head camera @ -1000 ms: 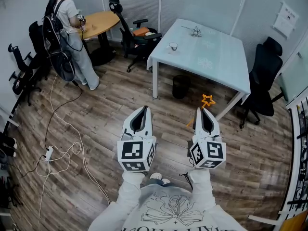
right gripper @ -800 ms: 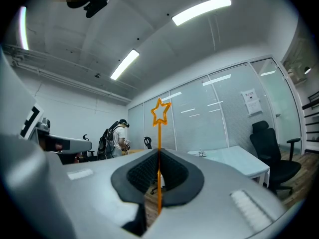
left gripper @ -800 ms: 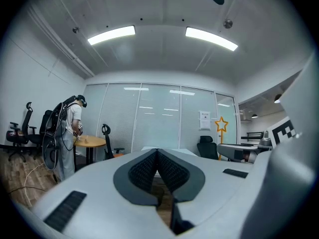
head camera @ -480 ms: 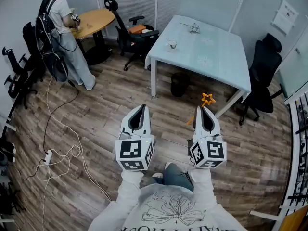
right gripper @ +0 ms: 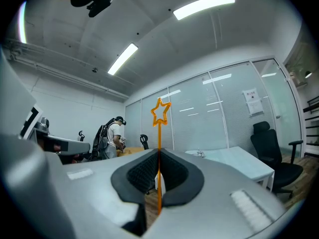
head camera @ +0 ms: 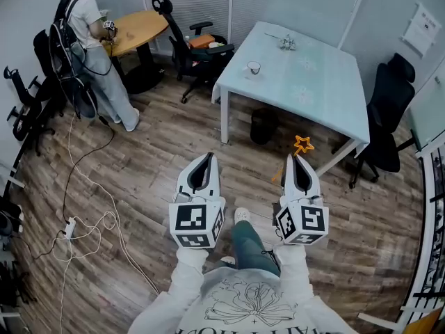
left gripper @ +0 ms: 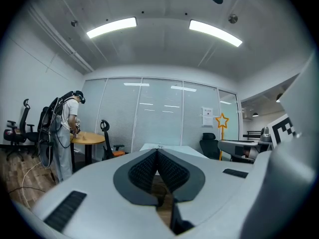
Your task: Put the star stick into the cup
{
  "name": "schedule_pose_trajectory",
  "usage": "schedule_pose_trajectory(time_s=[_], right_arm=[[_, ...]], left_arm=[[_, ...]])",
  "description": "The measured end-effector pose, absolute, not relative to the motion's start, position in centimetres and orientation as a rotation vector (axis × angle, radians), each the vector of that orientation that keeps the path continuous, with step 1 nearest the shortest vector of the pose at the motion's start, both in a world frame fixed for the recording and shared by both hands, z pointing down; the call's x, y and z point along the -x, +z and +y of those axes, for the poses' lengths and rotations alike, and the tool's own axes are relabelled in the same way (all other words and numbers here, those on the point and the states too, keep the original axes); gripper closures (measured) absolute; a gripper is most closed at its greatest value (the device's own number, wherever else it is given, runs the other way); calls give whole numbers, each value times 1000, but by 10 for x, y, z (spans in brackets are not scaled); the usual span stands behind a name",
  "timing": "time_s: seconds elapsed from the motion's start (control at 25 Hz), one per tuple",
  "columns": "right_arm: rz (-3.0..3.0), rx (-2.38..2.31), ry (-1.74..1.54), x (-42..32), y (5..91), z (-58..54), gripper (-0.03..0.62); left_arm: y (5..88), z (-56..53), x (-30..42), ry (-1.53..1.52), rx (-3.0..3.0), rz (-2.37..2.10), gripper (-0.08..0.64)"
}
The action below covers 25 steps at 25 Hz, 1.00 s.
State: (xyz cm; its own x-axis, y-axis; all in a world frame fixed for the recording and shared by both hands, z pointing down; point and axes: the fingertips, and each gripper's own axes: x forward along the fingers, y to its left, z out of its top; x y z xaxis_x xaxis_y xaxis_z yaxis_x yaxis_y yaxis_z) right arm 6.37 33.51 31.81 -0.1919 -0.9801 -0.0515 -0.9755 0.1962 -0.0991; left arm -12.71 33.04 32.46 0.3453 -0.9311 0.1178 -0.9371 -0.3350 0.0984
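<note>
You're looking down on a wood-plank floor [head camera: 160,152] that runs out to pale partition walls [head camera: 292,2] hung with blinds. A light-blue rectangular counter [head camera: 327,89] on white legs stands right of centre, with a black waste bin [head camera: 263,125] under it. One black office chair [head camera: 386,110] sits at its right side. Another [head camera: 201,56], with something orange on the seat, sits at its left. Further left a person [head camera: 94,47] stands at a round wooden table [head camera: 139,30]. White cables [head camera: 90,221] trail over the floor on your left. Two ceiling light strips [left gripper: 112,27] glow overhead.
</note>
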Motion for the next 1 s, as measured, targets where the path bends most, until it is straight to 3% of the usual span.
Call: schedule_pose_trajectory(time_s=[1.0], right_arm=[[2388, 1822, -62, -138, 311, 51, 578]], left_arm=[[315, 65, 61, 21, -2414, -1816, 554]])
